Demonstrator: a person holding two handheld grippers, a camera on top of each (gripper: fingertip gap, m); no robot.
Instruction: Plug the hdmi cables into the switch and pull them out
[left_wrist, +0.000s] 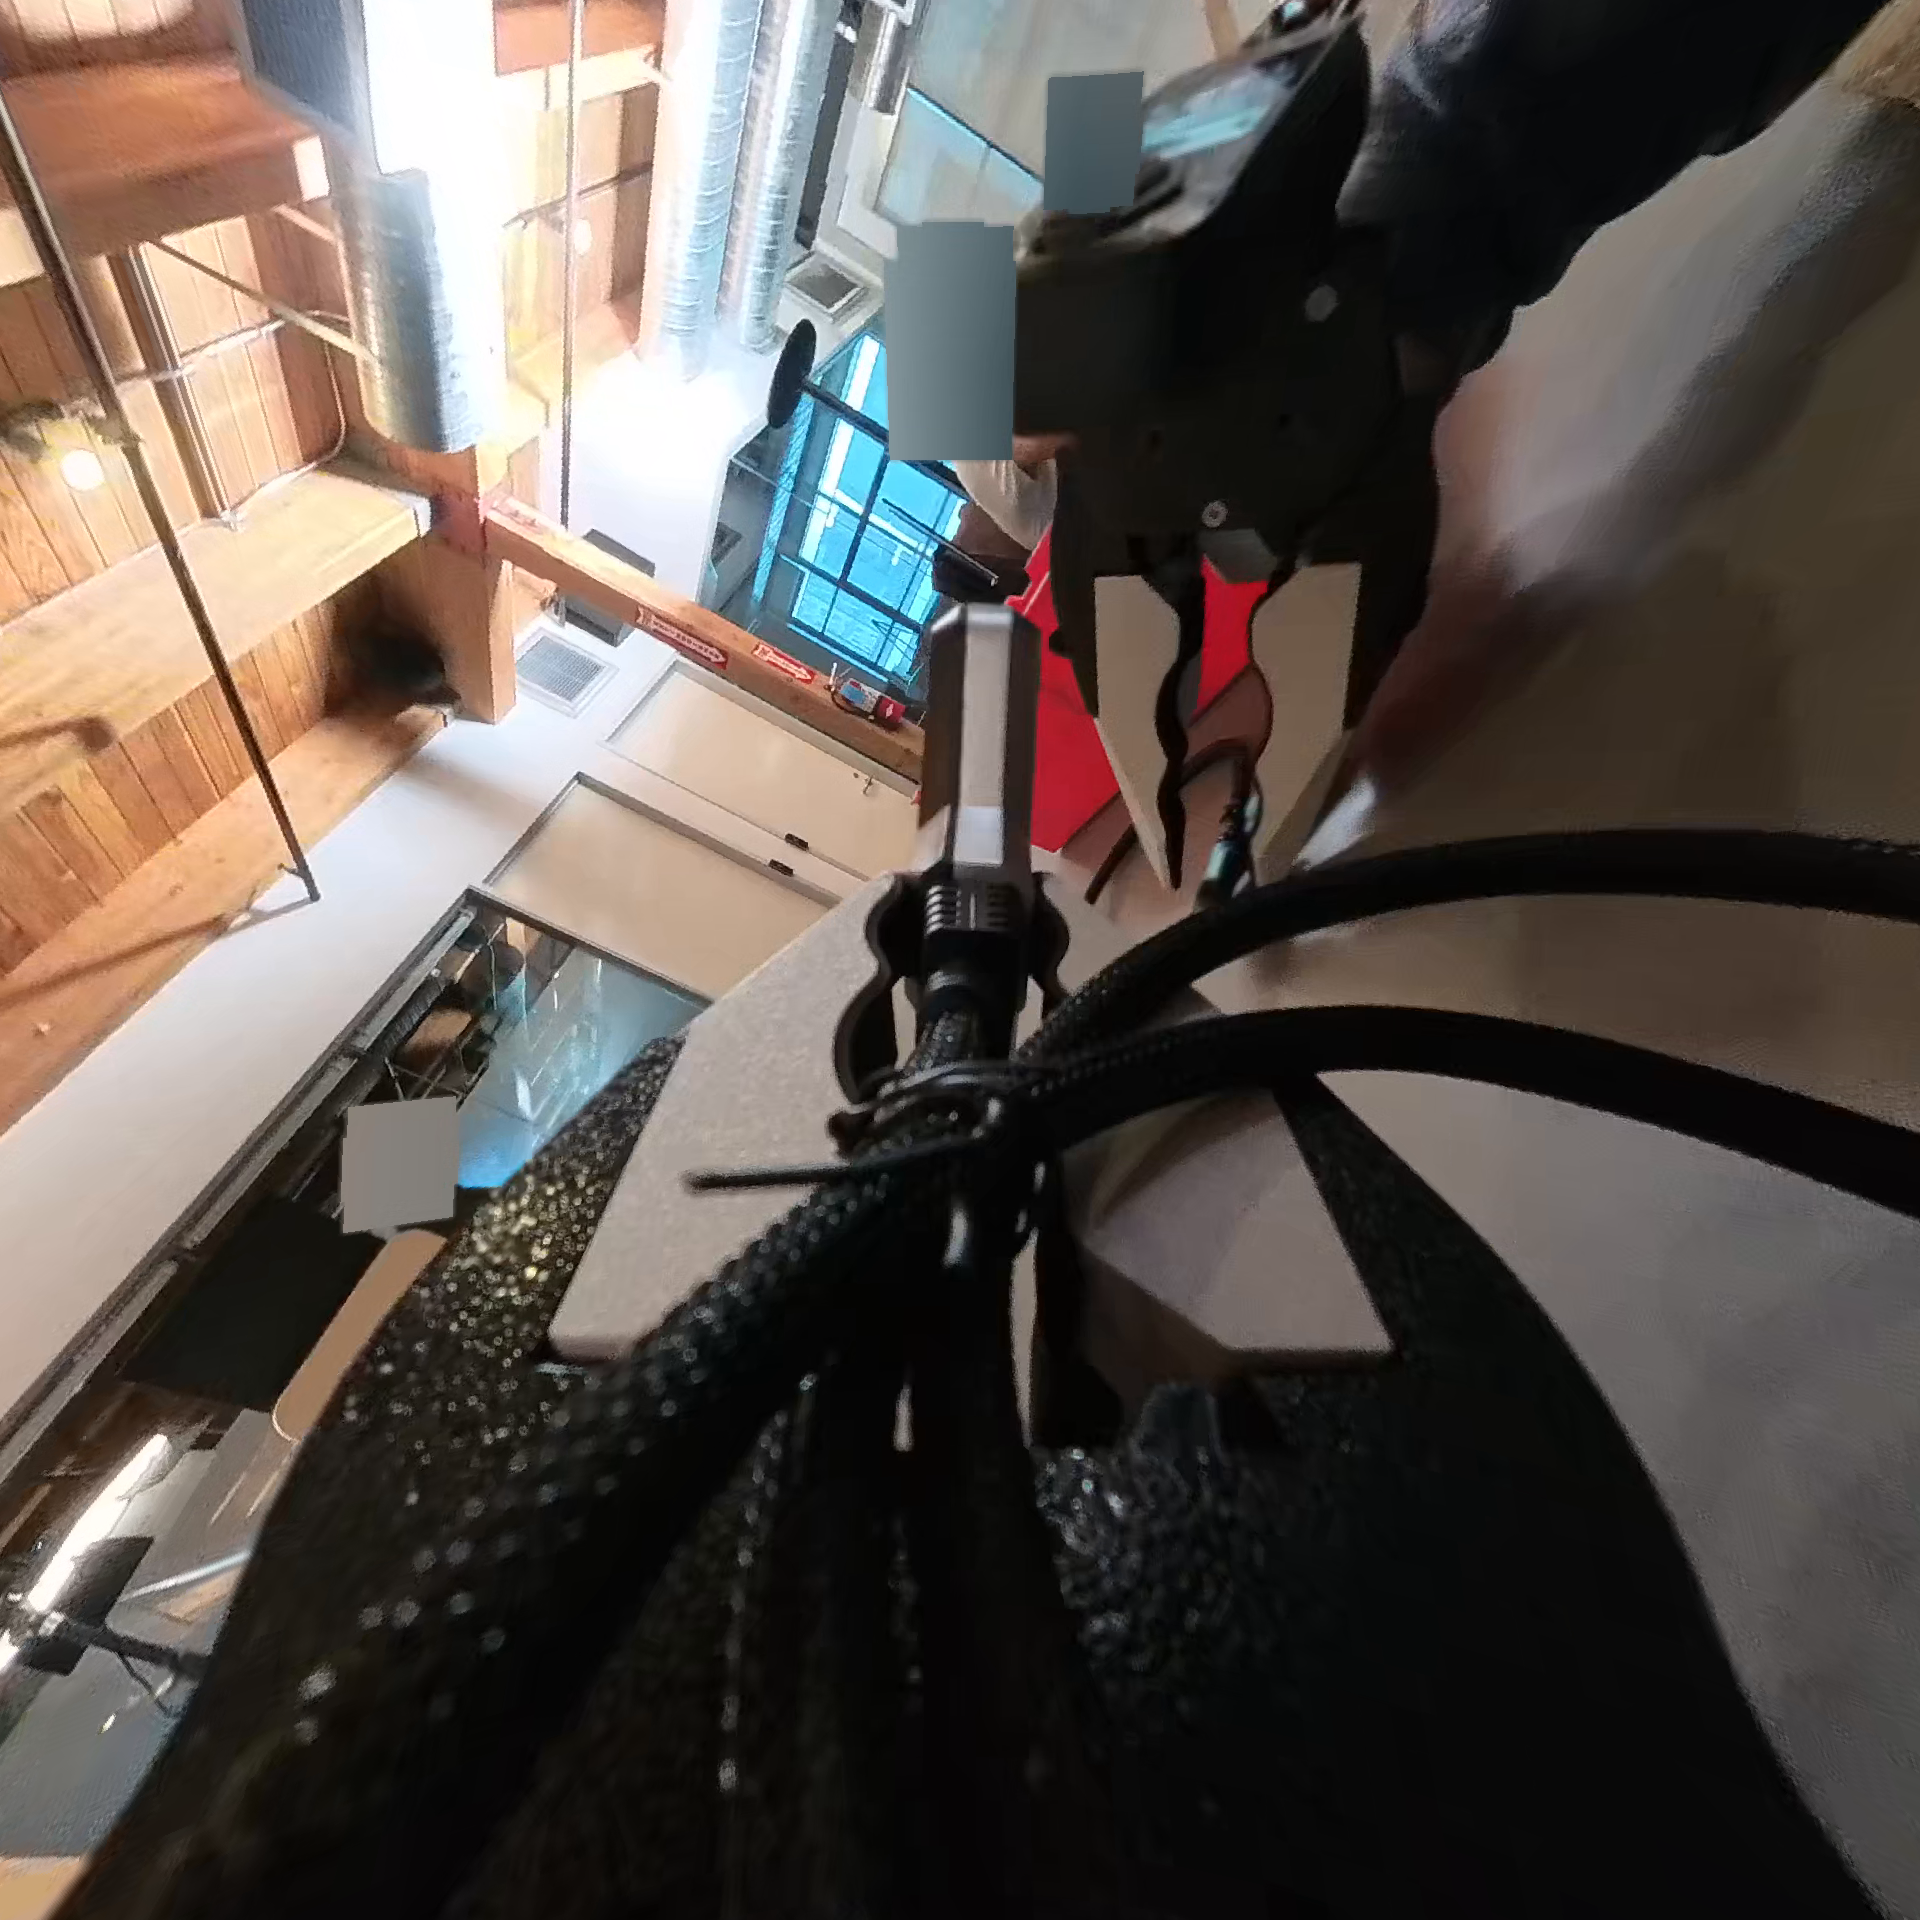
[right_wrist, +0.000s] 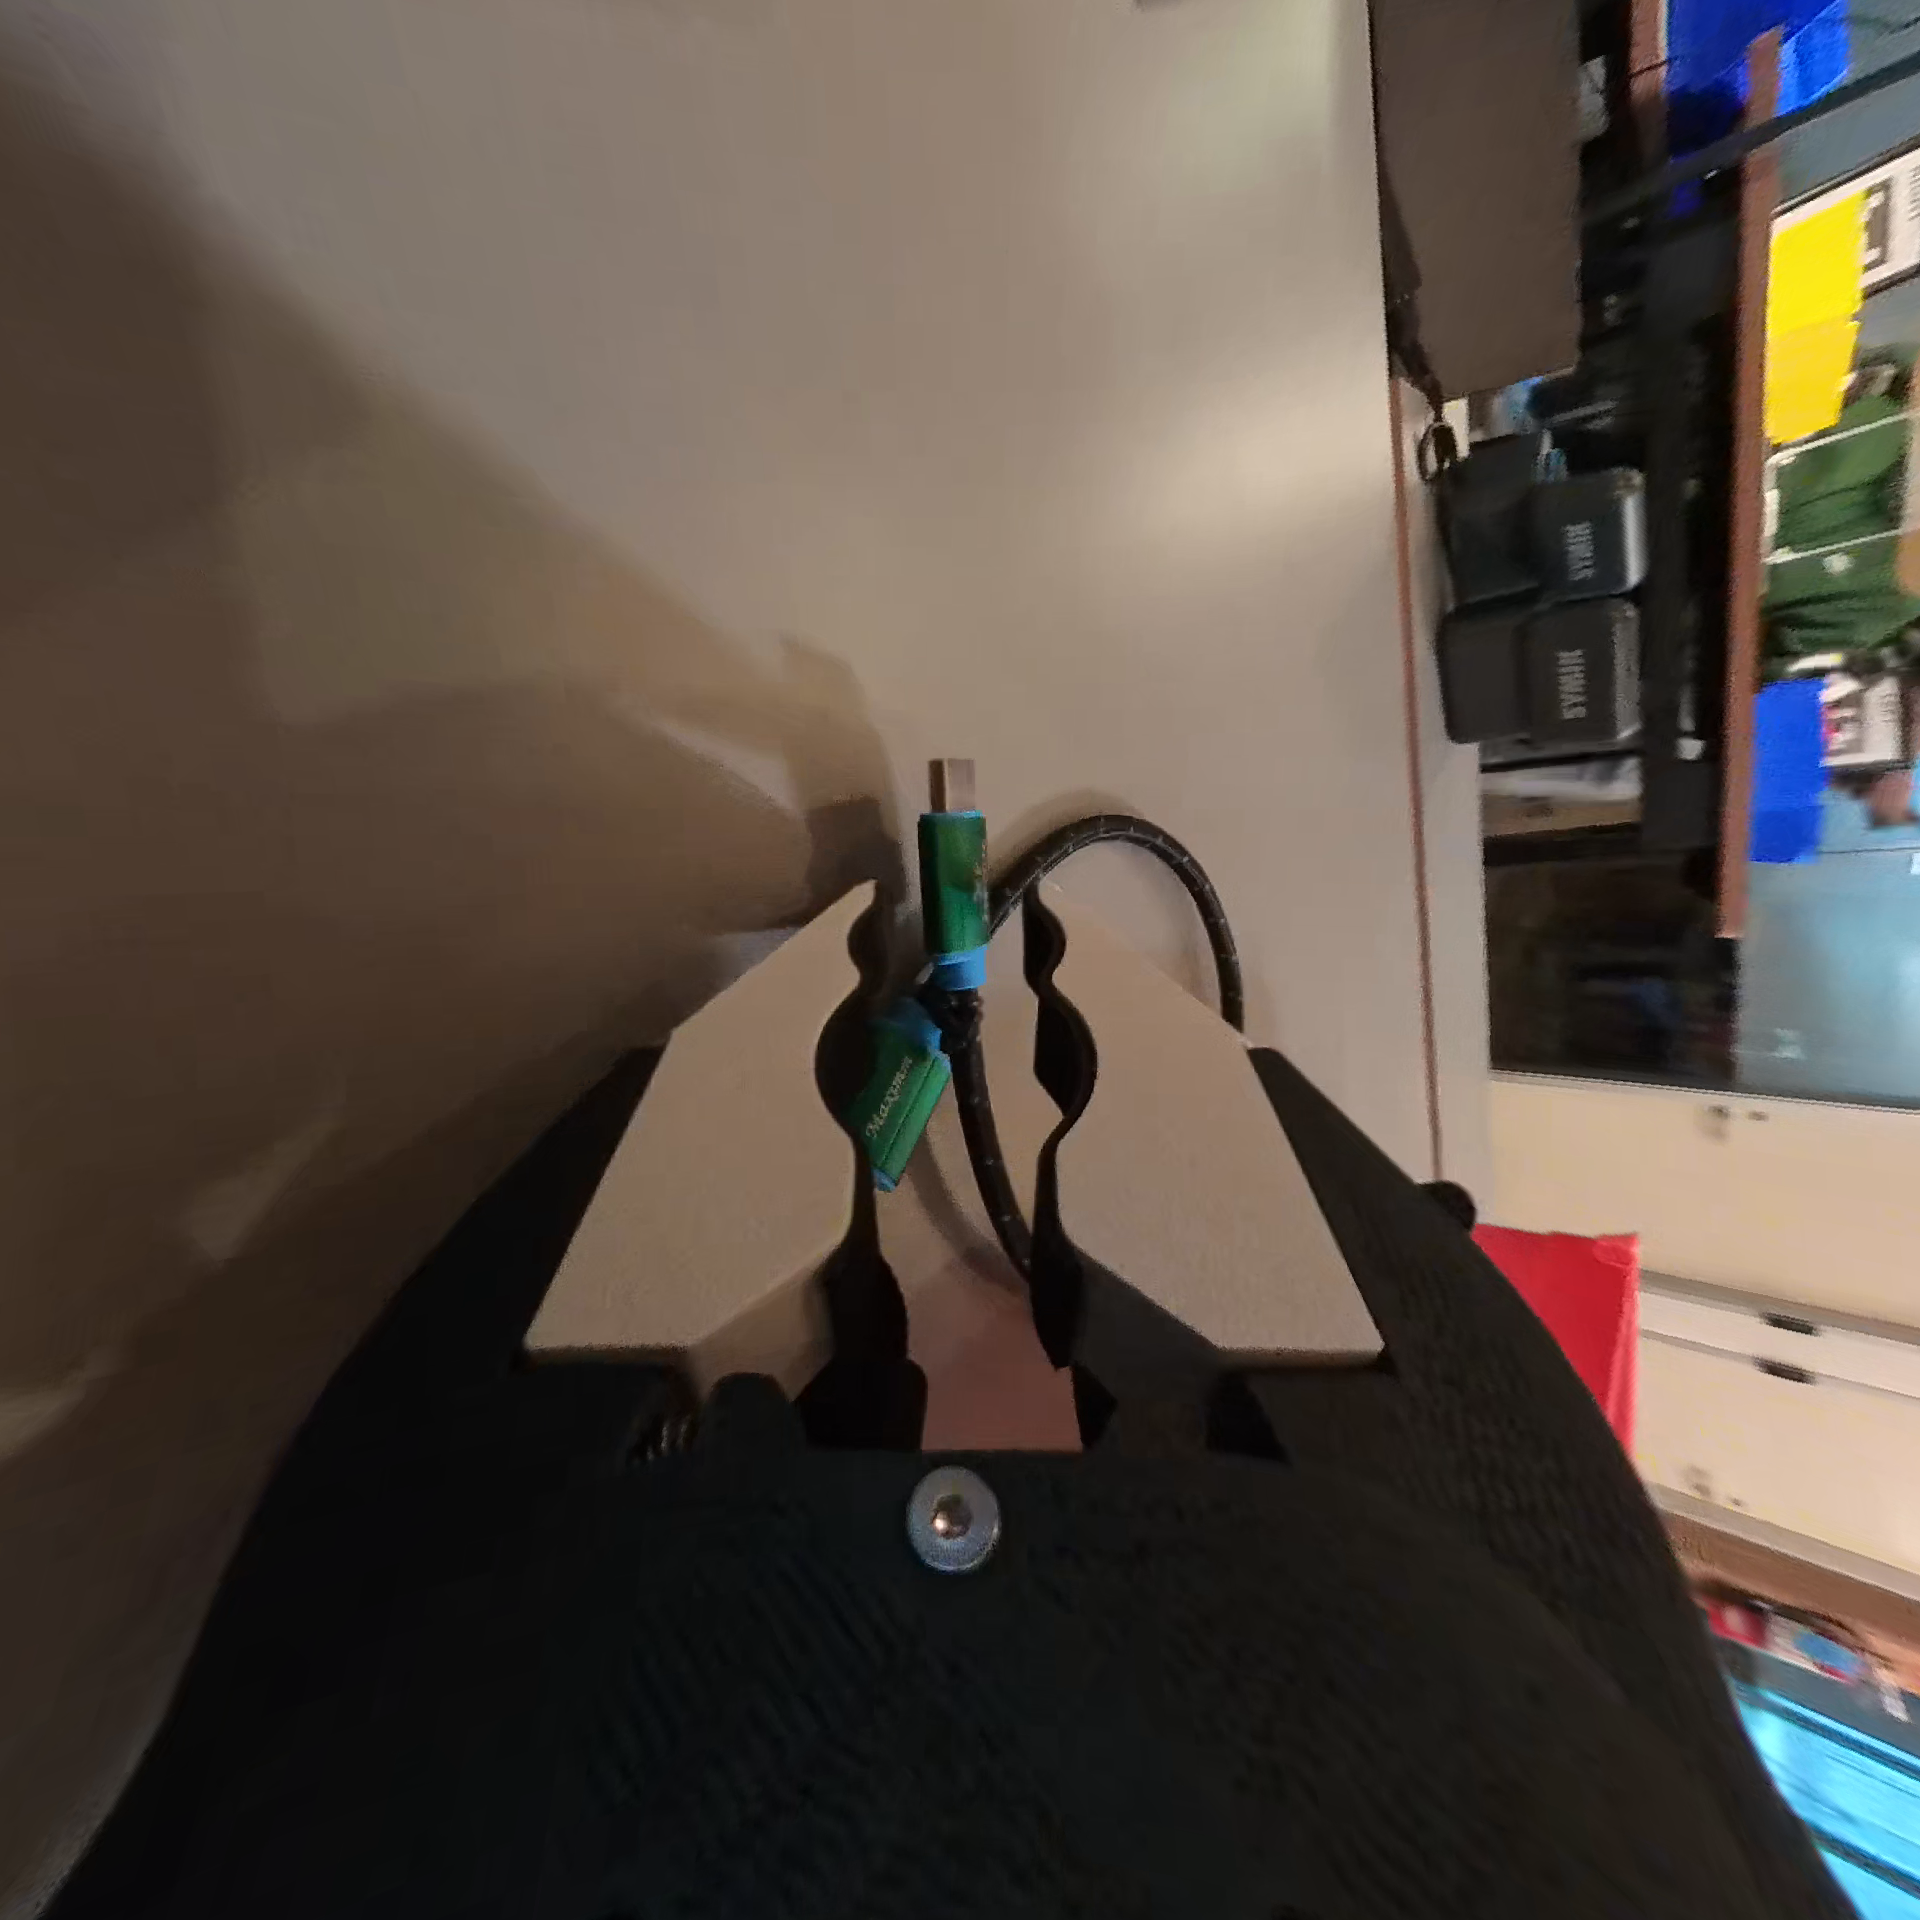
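The left gripper (left_wrist: 961, 935) is clamped on the ribbed black strain relief of a silver HDMI plug (left_wrist: 971, 727), whose flat metal housing stands out past the fingertips. Judged from its looks, that plug is stiff and light, and its smooth metal is likely slippery; the ribbed collar where the fingers sit is probably the best hold. Behind the plug, thick black braided cables (left_wrist: 1455, 1039) are bundled with a zip tie (left_wrist: 831, 1174); they look springy and may tug the plug sideways.

The right gripper (right_wrist: 951, 935) has its fingers apart, closed on nothing. Between them sits a short braided cable (right_wrist: 1195, 904) with 2 green connectors (right_wrist: 954, 883): 1 stands upright near the fingertips with its bare metal tip forward, the other lies tilted deeper in, against the left finger. Both lie on the pale tabletop (right_wrist: 935, 364). The green bodies look rigid and small, the safest place to grip; the metal tip should be left free.

The switch is not clearly visible in either view.
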